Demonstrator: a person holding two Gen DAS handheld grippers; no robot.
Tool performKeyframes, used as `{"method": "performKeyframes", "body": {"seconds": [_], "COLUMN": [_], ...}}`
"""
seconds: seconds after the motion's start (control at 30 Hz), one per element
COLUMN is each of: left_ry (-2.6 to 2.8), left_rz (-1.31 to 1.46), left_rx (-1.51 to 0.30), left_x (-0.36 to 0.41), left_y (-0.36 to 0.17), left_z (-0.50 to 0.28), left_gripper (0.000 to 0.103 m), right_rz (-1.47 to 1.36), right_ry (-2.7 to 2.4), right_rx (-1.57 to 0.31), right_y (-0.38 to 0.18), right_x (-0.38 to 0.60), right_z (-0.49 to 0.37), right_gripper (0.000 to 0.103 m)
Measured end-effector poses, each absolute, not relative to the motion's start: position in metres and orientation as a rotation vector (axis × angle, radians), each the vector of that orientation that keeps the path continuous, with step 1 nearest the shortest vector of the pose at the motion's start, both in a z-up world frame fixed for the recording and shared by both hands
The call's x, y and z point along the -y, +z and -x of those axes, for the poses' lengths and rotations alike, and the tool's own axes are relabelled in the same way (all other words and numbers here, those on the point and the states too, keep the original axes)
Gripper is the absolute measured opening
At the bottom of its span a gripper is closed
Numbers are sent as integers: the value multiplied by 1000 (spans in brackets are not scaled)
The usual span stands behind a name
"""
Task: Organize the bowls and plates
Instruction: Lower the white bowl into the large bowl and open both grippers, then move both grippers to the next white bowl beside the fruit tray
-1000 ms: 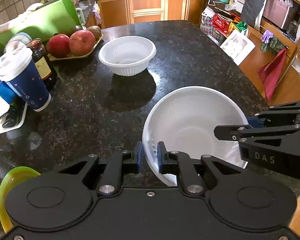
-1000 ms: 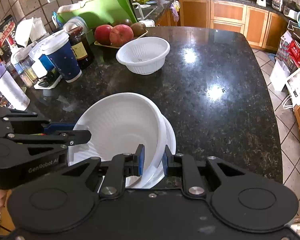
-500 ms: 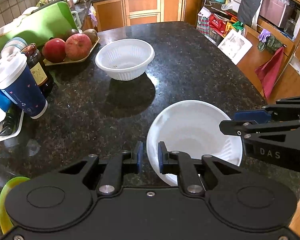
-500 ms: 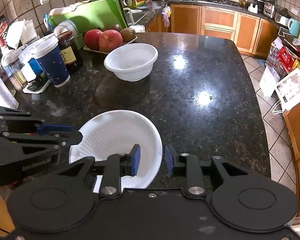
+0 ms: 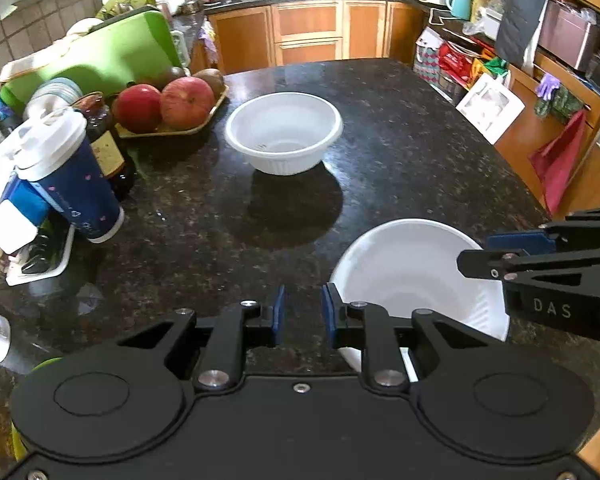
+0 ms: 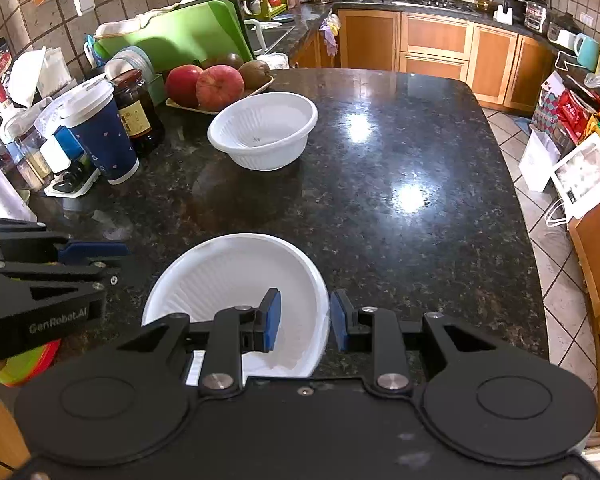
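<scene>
The left gripper was opening with only bare countertop between its pads. The right gripper stood apart astride the near white bowl's right rim, unclamped. The second white bowl sat far, centre-left, nearer the left gripper.

glossy granite counter, ribbed plastic bowl

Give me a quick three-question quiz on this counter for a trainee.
1. True or false: the far bowl stands upright.
2. The right gripper has its open jaws either side of the near bowl's: A rim, B base, C neither.
3. Fill in: the board leaning at the back is ___.
Key: 1 true; 2 A; 3 green.
</scene>
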State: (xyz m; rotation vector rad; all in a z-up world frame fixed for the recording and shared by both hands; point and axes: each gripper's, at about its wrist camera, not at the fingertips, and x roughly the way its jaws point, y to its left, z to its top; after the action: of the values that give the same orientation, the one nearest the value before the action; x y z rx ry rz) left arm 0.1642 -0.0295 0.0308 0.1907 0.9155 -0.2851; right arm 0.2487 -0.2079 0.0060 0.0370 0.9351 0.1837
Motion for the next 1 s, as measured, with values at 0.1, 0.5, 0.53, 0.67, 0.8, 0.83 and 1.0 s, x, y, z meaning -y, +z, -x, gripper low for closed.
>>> {"method": "performKeyframes", "body": {"seconds": [0.1, 0.5, 0.53, 0.67, 0.8, 0.83, 1.0], "left_ry": [-269, -216, -211, -203, -203, -203, -225], "left_rz": [-182, -184, -186, -188, -182, -183, -186], "left_rx": [-912, -881, -880, -881, -892, -894, -905], "left_x": [25, 11, 10, 6, 3, 3, 1], "left_y": [33, 37, 37, 36, 36, 35, 34], "left_z": [-164, -162, -162, -161, -161, -161, -162], "left_gripper": [32, 48, 48, 48, 48, 48, 56], "right_rz": [-33, -30, -29, -21, -26, -28, -27], "right_ry": [187, 202, 203, 207, 209, 209, 200], "right_rx": [-933, -917, -915, -910, -909, -908, -894], "right_y": [7, 16, 16, 17, 17, 17, 19], "right_x": [204, 194, 193, 188, 186, 185, 184], "right_z": [-249, -248, -248, -248, -247, -246, -244], "right_gripper": [30, 45, 46, 52, 55, 55, 59]}}
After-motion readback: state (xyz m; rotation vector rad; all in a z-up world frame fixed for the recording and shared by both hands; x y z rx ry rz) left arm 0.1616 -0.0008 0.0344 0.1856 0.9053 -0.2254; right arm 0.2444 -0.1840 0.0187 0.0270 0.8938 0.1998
